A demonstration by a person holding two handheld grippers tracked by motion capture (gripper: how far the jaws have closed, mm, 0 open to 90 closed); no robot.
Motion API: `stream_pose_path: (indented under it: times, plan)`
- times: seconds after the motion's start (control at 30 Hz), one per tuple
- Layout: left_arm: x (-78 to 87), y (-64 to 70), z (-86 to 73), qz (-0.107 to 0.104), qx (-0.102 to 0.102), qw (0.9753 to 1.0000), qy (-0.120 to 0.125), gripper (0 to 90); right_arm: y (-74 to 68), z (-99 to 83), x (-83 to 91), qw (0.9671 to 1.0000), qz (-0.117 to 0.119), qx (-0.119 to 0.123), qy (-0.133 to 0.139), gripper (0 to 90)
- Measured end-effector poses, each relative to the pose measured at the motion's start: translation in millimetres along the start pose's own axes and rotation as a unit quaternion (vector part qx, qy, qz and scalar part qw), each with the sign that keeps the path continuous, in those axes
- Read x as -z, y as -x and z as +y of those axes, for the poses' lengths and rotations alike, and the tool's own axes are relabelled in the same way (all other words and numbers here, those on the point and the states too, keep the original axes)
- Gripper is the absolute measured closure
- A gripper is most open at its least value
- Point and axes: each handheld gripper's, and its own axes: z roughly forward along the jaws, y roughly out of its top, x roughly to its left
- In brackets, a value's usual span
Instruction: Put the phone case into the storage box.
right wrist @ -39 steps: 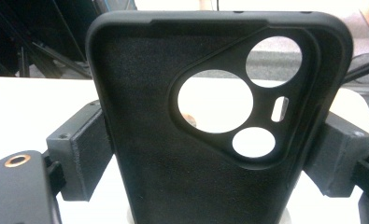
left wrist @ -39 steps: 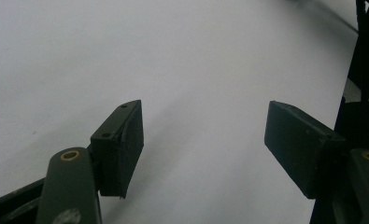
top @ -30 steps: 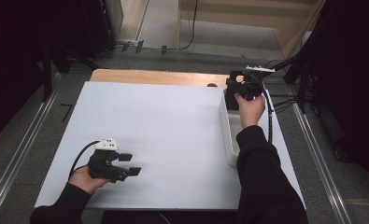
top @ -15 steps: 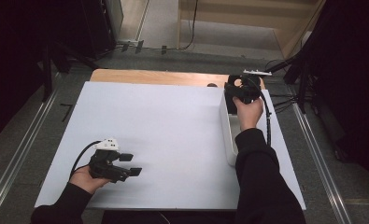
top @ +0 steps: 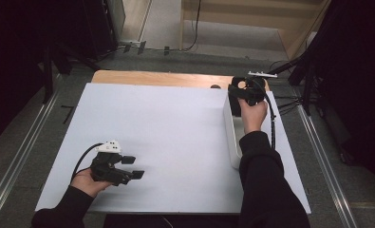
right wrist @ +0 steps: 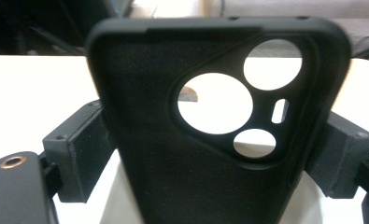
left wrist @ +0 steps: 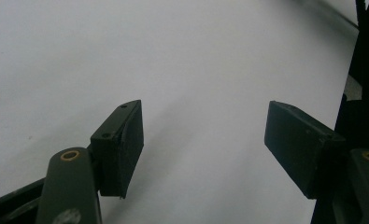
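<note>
Right gripper view: a black phone case is clamped between the right gripper jaws, held at upper right of the high view above a white tray. Left gripper is held apart, idle. Transfer is judged next, requiring steady carriage.

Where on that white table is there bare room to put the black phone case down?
The white table is bare between the left hand-held gripper and the white tray. It is crowded at the right edge, where the right hand-held gripper holds the phone case over the tray.
</note>
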Motion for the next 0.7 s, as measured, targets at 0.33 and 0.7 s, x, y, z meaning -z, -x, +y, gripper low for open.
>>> stream_pose_path:
  times: [0.33,0.7]
  plan:
    - [-0.8,-0.1,0.1,0.002,0.001,1.0,-0.001,28.6,4.4,2.3,2.5,0.9997,0.019,-0.012,0.007,2.4]
    - [-1.5,-0.1,0.3,0.001,0.003,1.0,-0.002,28.6,4.4,7.1,7.9,0.9999,0.01,-0.004,0.012,2.5]
